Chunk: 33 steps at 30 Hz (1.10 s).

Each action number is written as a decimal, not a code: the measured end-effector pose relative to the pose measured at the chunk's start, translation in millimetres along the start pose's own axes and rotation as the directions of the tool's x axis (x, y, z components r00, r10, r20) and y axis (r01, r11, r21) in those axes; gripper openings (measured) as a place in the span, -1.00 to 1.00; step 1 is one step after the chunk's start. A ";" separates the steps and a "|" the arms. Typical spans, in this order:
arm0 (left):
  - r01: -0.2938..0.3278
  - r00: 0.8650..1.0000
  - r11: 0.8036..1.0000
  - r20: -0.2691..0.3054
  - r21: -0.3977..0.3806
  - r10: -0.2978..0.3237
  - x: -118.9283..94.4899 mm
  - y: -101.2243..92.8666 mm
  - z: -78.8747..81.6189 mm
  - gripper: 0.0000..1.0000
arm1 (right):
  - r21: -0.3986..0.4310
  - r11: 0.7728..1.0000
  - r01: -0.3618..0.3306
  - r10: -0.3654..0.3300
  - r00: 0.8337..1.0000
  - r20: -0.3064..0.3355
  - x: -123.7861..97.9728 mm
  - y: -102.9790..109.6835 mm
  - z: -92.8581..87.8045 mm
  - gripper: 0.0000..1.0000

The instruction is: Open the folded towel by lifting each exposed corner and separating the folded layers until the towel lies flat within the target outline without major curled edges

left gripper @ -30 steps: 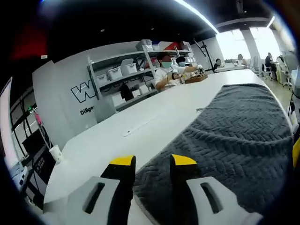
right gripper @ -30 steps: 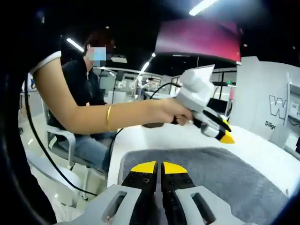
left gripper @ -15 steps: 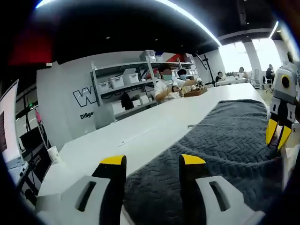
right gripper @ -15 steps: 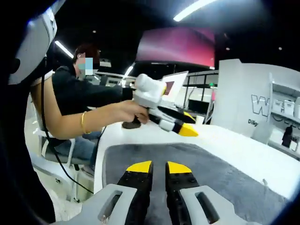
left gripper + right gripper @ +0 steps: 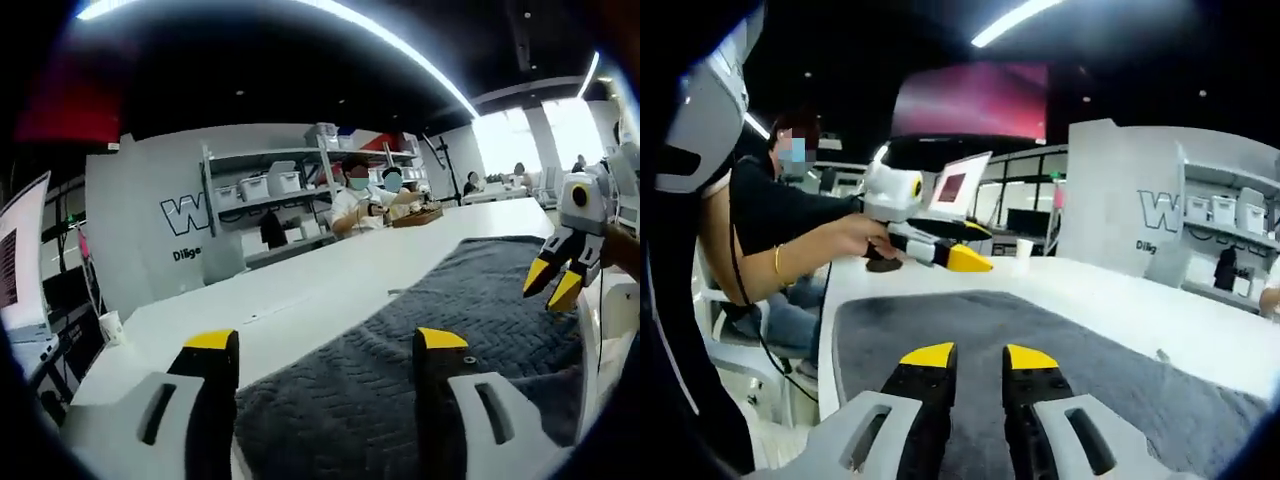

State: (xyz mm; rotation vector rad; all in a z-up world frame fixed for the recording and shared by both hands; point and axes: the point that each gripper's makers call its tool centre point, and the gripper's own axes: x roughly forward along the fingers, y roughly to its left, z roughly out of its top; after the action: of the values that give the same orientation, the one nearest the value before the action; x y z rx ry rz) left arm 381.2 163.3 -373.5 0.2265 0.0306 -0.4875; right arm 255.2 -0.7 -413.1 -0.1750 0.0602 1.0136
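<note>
A dark grey herringbone-knit towel lies spread on the white table. My left gripper hovers low over one end of it, jaws wide apart and nothing between them. In the right gripper view the same towel stretches ahead. My right gripper is above its near edge, jaws a little apart and holding nothing. The left gripper enters there from the left in a person's hand, above the towel's far corner. The right gripper enters the left gripper view from the right, tips splayed above the towel.
Shelves with white bins stand against the back wall. People sit at the table's far end. A paper cup stands near the table's edge, and a laptop is behind the left gripper. A seated person's arm reaches in.
The left gripper's jaws have spread much wider. The right gripper's jaws have parted from nearly shut, and it has come into the left gripper view above the towel.
</note>
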 end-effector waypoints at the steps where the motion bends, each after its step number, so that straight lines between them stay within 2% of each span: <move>1: 0.002 1.000 1.000 0.004 -0.006 -0.002 -1.7 -2.3 0.8 0.45 | -0.004 1.000 0.010 -0.010 1.000 0.001 -3.7 -3.2 -0.8 -0.71; 7: -0.001 1.000 1.000 0.026 -0.030 0.002 -9.1 -9.6 5.5 0.67 | 0.001 0.997 0.079 -0.079 0.997 -0.010 -27.8 -23.0 -9.4 -0.63; 15: 0.001 0.999 0.998 0.054 -0.056 0.002 -20.3 -21.4 14.9 0.91 | -0.020 0.987 0.161 -0.162 0.987 -0.010 -56.2 -52.4 -11.4 -0.34; 17: -0.006 0.998 0.998 0.056 -0.069 0.010 -24.7 -24.7 14.9 0.91 | -0.006 0.977 0.211 -0.211 0.977 -0.001 -66.4 -64.8 -13.3 -0.28; 24: -0.062 0.996 0.991 0.057 -0.117 0.070 -38.7 -29.9 9.8 0.99 | 0.033 0.954 0.299 -0.299 0.954 -0.006 -102.1 -90.0 -25.6 -0.13; 26: -0.126 0.989 0.982 0.054 -0.144 0.135 -43.7 -23.5 5.6 0.99 | 0.037 0.947 0.320 -0.320 0.947 -0.008 -109.9 -95.6 -26.9 -0.10; 28: -0.153 0.987 0.979 0.027 -0.136 0.158 -46.0 -20.8 -0.7 0.99 | 0.033 0.940 0.340 -0.339 0.941 -0.008 -117.8 -100.2 -29.0 -0.05; 30: -0.151 0.988 0.978 0.007 -0.146 0.154 -47.4 -21.5 -4.9 0.99 | 0.028 0.935 0.354 -0.354 0.935 -0.022 -125.7 -103.5 -33.6 -0.04; 33: -0.150 0.987 0.973 0.024 -0.178 0.156 -52.6 -25.2 -4.6 0.99 | 0.025 0.929 0.369 -0.368 0.929 -0.026 -135.2 -106.5 -35.8 -0.03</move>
State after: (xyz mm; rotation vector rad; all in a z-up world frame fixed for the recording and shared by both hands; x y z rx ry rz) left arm 323.1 166.9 -378.9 0.0455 0.0187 -0.3329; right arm 275.2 -175.3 -418.1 -0.1629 0.0589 0.6344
